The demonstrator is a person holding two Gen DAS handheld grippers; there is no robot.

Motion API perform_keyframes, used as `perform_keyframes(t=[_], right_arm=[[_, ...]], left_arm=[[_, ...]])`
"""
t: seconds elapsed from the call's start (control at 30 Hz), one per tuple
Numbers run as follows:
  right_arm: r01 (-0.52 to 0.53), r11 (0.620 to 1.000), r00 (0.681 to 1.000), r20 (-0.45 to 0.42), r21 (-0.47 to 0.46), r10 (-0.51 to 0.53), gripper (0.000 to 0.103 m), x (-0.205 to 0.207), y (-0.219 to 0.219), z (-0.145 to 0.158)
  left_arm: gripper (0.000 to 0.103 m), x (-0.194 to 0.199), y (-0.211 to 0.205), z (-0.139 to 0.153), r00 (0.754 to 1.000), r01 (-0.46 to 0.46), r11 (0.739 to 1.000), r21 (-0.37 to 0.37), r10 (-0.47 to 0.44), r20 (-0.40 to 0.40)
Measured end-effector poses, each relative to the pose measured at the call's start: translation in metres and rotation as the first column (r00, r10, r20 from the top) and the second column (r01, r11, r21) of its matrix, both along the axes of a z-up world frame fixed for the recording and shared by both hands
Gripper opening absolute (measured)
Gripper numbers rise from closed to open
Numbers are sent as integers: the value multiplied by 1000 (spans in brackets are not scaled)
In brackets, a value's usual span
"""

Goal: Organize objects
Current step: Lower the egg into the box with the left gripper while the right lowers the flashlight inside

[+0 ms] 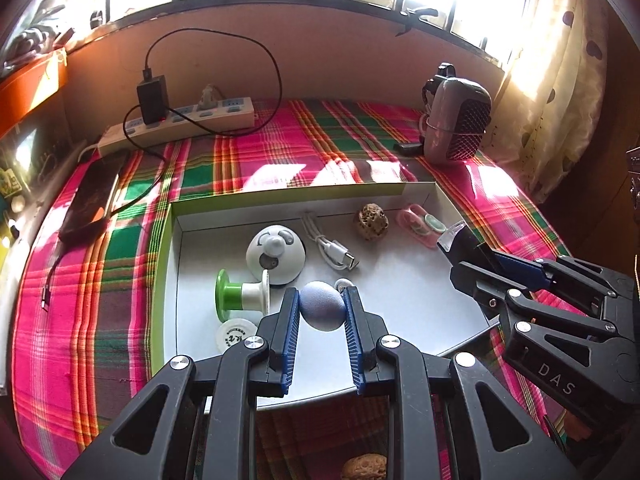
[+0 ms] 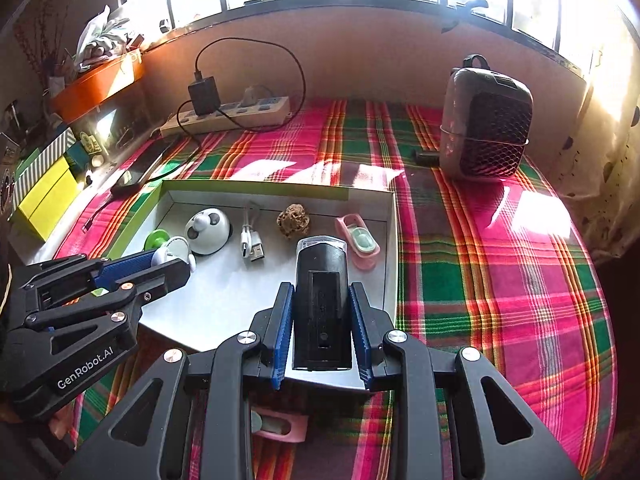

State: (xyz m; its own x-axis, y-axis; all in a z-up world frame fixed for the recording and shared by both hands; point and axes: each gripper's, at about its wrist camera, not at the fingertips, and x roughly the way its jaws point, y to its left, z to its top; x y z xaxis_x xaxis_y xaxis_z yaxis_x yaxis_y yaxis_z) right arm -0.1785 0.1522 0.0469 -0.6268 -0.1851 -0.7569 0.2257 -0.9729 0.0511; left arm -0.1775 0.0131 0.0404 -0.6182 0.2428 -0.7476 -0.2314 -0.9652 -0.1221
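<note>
A shallow white box with a green rim lies on the plaid cloth. My left gripper is shut on a blue-grey ball over the box's near part. My right gripper is shut on a black device with a clear tip above the box's right side; it also shows in the left wrist view. In the box lie a white dome toy, a green and white spool, a white USB cable, a brown walnut, a pink case and a white disc.
A power strip with a black charger and cord runs along the back wall. A dark phone lies at left. A brown speaker stands back right. A second walnut and a second pink case lie near the front edge.
</note>
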Motion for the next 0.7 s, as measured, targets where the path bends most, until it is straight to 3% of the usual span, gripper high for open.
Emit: perform_keyframes(t=[0.7], right_arm=[[-14, 1000, 998, 69, 26, 12, 28, -44, -6, -29]], left_arm=[[20, -33, 10, -20, 999, -11, 1000, -25, 12, 46]])
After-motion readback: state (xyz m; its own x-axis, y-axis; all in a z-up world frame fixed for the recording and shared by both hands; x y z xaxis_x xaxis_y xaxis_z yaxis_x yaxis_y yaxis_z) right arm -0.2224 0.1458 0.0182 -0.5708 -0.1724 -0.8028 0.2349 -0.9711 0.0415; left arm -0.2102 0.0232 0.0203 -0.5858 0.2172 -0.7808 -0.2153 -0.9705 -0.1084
